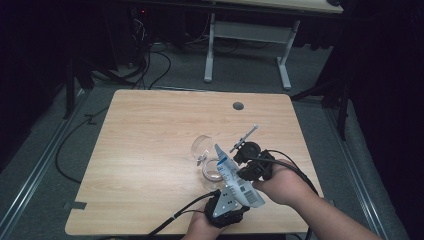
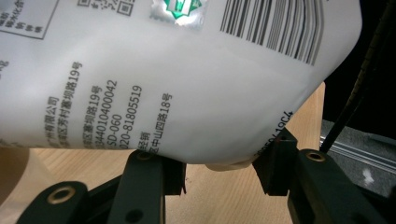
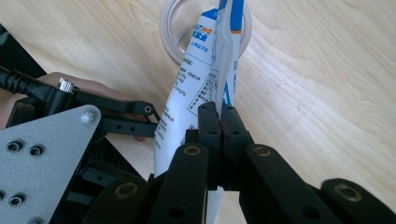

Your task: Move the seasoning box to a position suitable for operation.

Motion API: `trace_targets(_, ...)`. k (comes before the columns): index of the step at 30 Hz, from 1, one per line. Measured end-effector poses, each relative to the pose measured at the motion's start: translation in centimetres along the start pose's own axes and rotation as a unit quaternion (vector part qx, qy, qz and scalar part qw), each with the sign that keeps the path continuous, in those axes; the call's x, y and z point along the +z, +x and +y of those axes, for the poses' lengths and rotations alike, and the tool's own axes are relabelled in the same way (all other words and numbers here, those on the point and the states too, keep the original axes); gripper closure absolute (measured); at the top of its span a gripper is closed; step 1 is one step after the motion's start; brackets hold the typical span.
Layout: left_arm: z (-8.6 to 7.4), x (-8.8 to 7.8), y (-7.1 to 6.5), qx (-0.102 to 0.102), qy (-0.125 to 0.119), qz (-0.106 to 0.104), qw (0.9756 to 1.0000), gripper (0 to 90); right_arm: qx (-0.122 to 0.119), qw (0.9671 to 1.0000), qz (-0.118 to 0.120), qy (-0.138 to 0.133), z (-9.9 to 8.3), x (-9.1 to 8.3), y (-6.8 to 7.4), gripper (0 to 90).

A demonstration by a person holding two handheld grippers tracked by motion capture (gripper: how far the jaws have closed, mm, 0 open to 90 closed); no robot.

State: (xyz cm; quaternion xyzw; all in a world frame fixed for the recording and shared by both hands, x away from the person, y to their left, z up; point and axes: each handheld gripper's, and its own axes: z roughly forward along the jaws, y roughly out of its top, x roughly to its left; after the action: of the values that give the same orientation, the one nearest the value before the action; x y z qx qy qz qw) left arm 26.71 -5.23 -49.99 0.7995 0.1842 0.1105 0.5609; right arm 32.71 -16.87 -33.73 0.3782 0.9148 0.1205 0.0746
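Left gripper (image 2: 219, 175) jaws pinch white pouch (image 2: 187, 79), barcode, "020-81805519" legible; right gripper (image 3: 219, 123) jaws clamp pouch edge above glass jar (image 3: 170, 28).

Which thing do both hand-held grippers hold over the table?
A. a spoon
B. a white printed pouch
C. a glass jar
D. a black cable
B: the white printed pouch sits between the left hand-held gripper jaws at its lower end, and the right hand-held gripper is pinched on its edge, above the clear jar.

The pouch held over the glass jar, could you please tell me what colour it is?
The pouch is white with blue panels and dark print, clearest in the right gripper view.
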Motion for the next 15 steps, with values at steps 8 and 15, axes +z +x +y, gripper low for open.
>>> trace_targets(8,0.15,-0.26,0.06,-0.003,-0.007,0.0,1.0,58.0,-0.01,0.9999,-0.007,-0.007,0.49,-0.23,0.18,90.0)
trace_targets(15,0.12,-0.35,-0.13,0.011,-0.012,0.007,0.9999,54.8,-0.006,0.9999,-0.002,-0.011,0.7,-0.42,0.28,90.0)
